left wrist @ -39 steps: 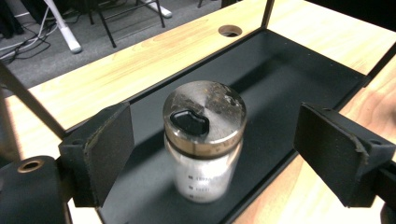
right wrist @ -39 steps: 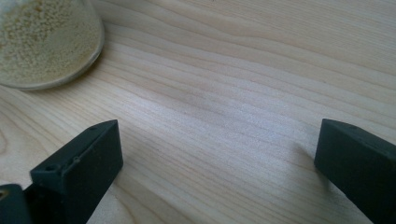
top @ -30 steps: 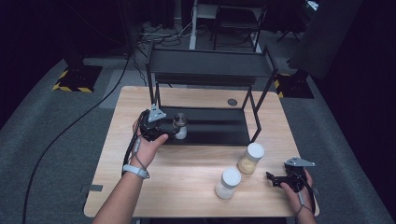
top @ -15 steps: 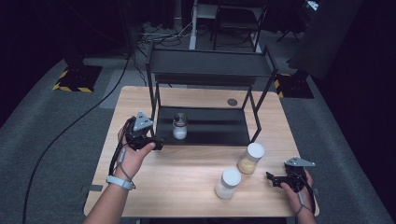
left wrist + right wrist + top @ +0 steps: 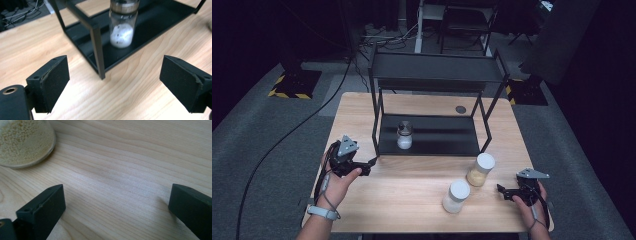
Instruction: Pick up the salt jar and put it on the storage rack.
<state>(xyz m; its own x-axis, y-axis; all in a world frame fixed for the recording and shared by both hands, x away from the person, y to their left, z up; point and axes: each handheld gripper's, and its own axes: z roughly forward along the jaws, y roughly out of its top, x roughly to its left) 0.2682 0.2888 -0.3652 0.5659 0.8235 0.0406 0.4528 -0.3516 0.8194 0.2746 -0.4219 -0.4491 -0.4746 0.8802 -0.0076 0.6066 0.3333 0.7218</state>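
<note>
Your left tool [image 5: 373, 161] sits on the counter [image 5: 412, 190] just off the front-left leg of the black rack [image 5: 432, 75], its tips pointing at that leg. Its jaws have just been opening and now stand wide apart with only bare wood between them; it has hold of nothing. In the left gripper view the rack's leg rises between the two black pads [image 5: 53, 80], and beyond it stands the glass jar [image 5: 123, 25].

That jar [image 5: 404, 135], with its metal lid and a heap of white powder in the bottom, stands upright on the rack's lower shelf, toward the shelf's left end and near the front edge. Your left tool is clear of it, on the outer side of the rack's leg.

Your right tool [image 5: 502, 191] rests on the counter well to the right of the rack's front-right leg, near the counter's front edge. Its jaws are spread wide too, with plain wood between them and nothing gripped.

Two white-lidded jars stand on the counter in front of the rack, between your two tools. The jar of yellowish grains [image 5: 481, 170] is closer to the rack's right leg; its base also shows at the top left of the right gripper view [image 5: 25, 142]. The paler jar [image 5: 456, 196] stands just in front and left of it.
</note>
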